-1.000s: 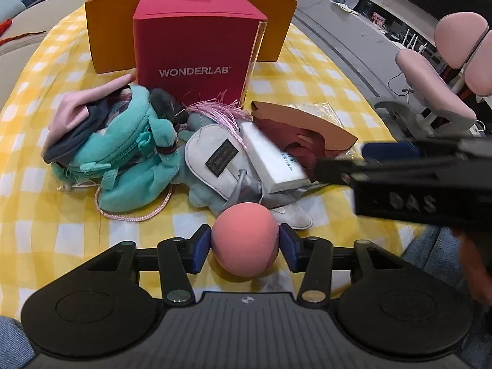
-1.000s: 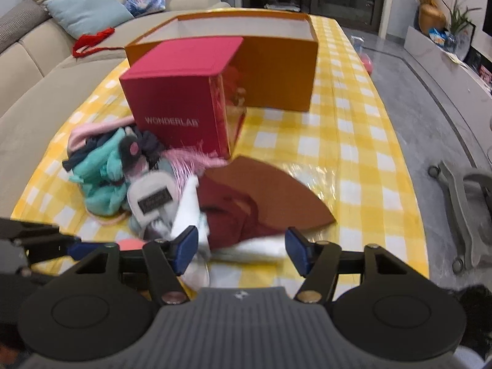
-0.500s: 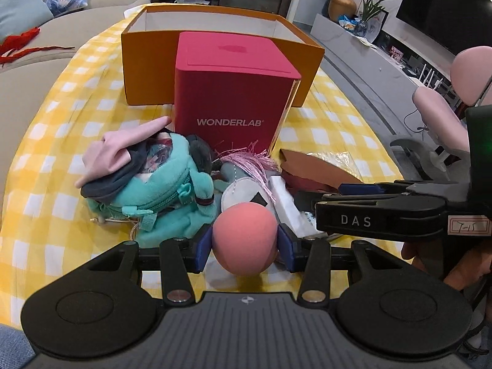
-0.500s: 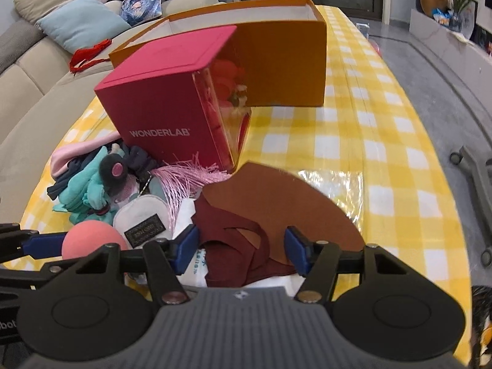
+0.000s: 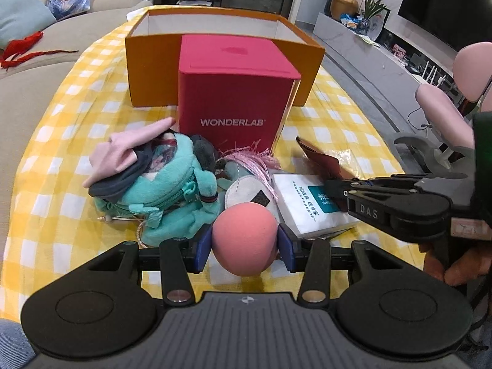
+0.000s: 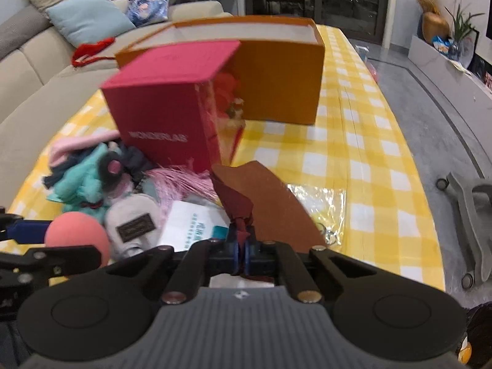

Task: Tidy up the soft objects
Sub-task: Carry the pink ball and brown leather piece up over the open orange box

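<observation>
Coral-pink foam ball [image 5: 244, 238], smooth and round, is sitting clamped in the left gripper [image 5: 245, 247]; the right gripper [image 6: 242, 252] is pinching crumpled maroon fabric [image 6: 238, 206], its jaws having just closed.

Matt foam ball [image 5: 244, 238], fleecy teal pouch [image 5: 172, 196], glossy checked tablecloth [image 5: 55, 166].

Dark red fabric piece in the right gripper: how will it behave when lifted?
Probably floppy: the dark red fabric piece bunches into folds above the right gripper, whose jaws have just closed on it. Likely light, being thin. Its brown flap may trail and drag.
</observation>
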Demonstrator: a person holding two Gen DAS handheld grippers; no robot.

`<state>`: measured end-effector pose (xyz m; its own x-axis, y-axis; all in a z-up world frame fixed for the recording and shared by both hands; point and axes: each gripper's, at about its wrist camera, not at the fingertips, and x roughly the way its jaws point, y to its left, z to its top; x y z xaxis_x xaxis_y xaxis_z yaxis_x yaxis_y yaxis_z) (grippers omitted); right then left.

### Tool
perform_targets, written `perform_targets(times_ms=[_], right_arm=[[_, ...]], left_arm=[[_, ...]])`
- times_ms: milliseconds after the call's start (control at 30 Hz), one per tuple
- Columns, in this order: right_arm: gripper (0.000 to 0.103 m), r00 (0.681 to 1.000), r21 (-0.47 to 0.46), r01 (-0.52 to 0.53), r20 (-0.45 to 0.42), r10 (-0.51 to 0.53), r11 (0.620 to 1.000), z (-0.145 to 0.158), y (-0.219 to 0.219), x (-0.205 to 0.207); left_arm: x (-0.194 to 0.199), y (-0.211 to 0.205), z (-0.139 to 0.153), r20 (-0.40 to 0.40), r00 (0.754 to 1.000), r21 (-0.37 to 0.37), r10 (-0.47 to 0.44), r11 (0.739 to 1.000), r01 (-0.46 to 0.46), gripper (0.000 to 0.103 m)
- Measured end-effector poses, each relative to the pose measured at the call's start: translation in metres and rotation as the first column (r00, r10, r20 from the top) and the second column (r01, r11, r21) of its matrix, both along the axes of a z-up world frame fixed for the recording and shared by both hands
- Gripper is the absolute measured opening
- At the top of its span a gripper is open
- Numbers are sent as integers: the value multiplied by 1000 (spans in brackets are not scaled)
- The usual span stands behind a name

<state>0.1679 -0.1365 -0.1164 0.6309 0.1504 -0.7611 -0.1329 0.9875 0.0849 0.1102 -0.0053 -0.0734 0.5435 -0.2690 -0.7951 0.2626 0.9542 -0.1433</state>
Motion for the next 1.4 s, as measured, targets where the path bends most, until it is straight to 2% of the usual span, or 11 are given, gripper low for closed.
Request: perform_targets(times_ms=[200, 433, 600, 767, 1000, 1133, 1400], right_arm=[[0, 998, -10, -36, 50, 36, 999, 35, 10, -21], [0, 987, 1, -85, 137, 84, 996, 82, 21, -46], [0, 974, 14, -116, 197, 110, 993, 113, 23, -49], [0, 958, 25, -141, 255, 130, 990, 145, 25, -40], [0, 938, 33, -167, 312, 148, 985, 180, 28, 0], [0, 934, 35, -164, 328, 144, 986, 190, 29, 34], [0, 954, 67, -132, 279, 109, 989, 182, 23, 115]], left_arm=[[-7, 4, 19, 16, 1000, -16, 8, 1000, -8, 52], [-9, 9, 56, 67, 998, -35, 20, 999, -17, 52], [0, 10, 80, 100, 995, -29, 20, 999, -18, 52], [18, 12, 105, 169, 985, -35, 19, 999, -13, 52], [58, 14, 138, 279, 960, -42, 27, 999, -16, 52], [84, 18, 145, 317, 947, -47, 44, 998, -31, 52], [154, 24, 133, 296, 952, -87, 82, 995, -58, 52]])
